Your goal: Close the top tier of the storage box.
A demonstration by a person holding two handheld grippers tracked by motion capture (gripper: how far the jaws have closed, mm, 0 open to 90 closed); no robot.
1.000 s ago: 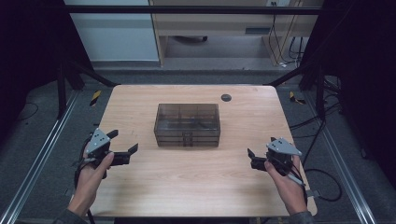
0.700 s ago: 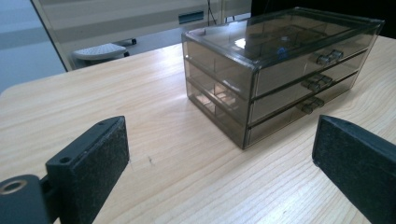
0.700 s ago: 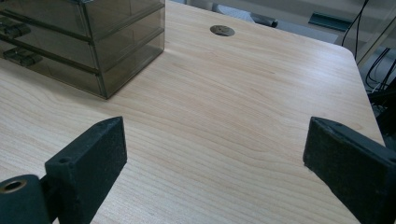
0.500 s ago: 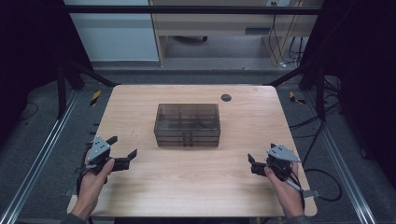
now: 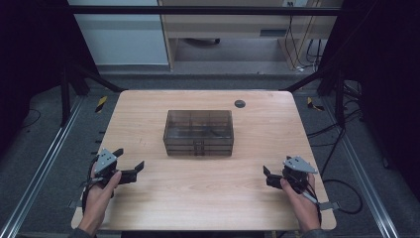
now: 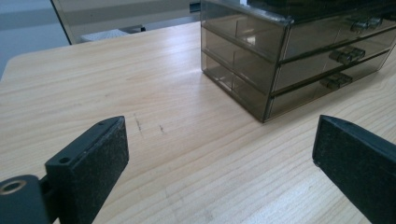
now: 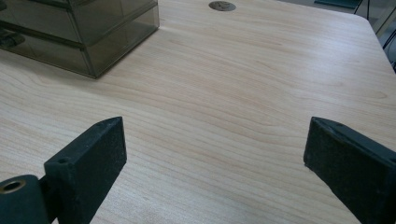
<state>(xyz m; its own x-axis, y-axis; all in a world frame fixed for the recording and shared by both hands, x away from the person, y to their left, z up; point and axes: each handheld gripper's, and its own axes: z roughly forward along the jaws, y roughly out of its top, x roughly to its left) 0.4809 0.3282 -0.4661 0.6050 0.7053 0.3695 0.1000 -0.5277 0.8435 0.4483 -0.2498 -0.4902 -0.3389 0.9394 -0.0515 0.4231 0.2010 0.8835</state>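
Dark room with grey floor and a cabinet at the back, and in the middle sits a pale wood worktop [image 5: 198, 198] with rounded corners. Biggest thing on it is a smoky see-through drawer unit [image 5: 198, 132], parked around the centre, a bit toward the far side. From the high view you mostly get its top; the left claw's camera is the one that shows the front properly, three stacked drawers with little handles [image 6: 344, 54], all pushed in. The right claw's camera catches just one corner of the unit [image 7: 93, 32].

Left claw [image 5: 130, 163] is near the left front edge, jaws spread wide, nothing between them. Right claw [image 5: 268, 177] is near the right front edge, same deal, wide open and empty. Both are well apart from the drawer unit.

Smallest bit: a round dark grommet [image 5: 239, 103] near the far edge, much clearer in the right gripper view [image 7: 222, 5].
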